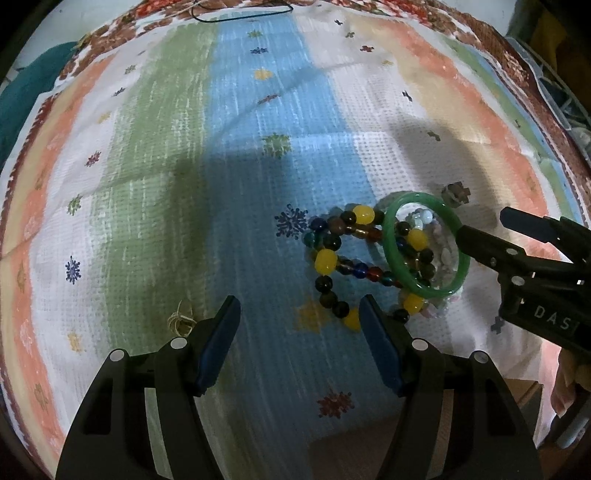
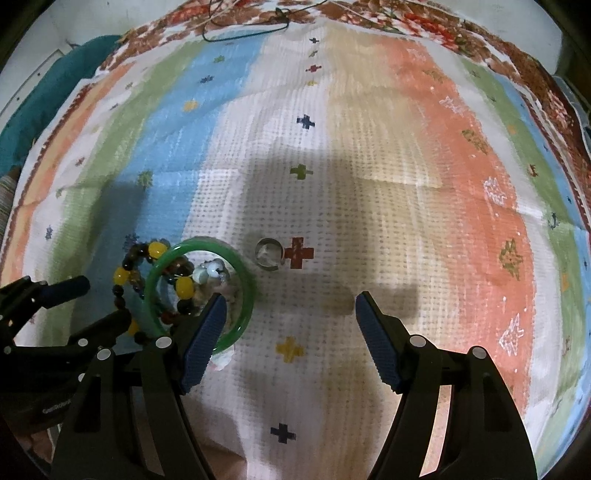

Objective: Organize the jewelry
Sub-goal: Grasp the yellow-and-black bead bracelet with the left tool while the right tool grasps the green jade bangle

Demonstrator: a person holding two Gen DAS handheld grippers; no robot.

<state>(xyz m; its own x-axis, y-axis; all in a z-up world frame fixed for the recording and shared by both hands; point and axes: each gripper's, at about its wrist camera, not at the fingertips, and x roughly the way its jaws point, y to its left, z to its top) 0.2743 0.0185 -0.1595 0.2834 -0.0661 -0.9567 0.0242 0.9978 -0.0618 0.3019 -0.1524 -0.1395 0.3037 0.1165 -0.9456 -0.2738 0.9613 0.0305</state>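
Note:
A green bangle (image 1: 424, 243) lies on a pile of jewelry on the striped cloth: a necklace of yellow and dark beads (image 1: 332, 258) and pale beads inside the bangle. A small silver ring (image 1: 455, 194) sits just beyond the pile. My left gripper (image 1: 300, 310) is open and empty, its right finger beside the necklace's near end. My right gripper (image 2: 288, 306) is open and empty; its left finger (image 2: 207, 325) overlaps the bangle (image 2: 243, 280). The necklace (image 2: 125, 273) and the ring (image 2: 267, 253) show in the right wrist view too.
A striped cloth (image 1: 184, 166) covers the table. A thin dark cord loop (image 1: 240, 16) lies at the far edge. A teal fabric (image 2: 37, 110) sits off the left side. A small knot of string (image 1: 181, 319) lies by my left finger.

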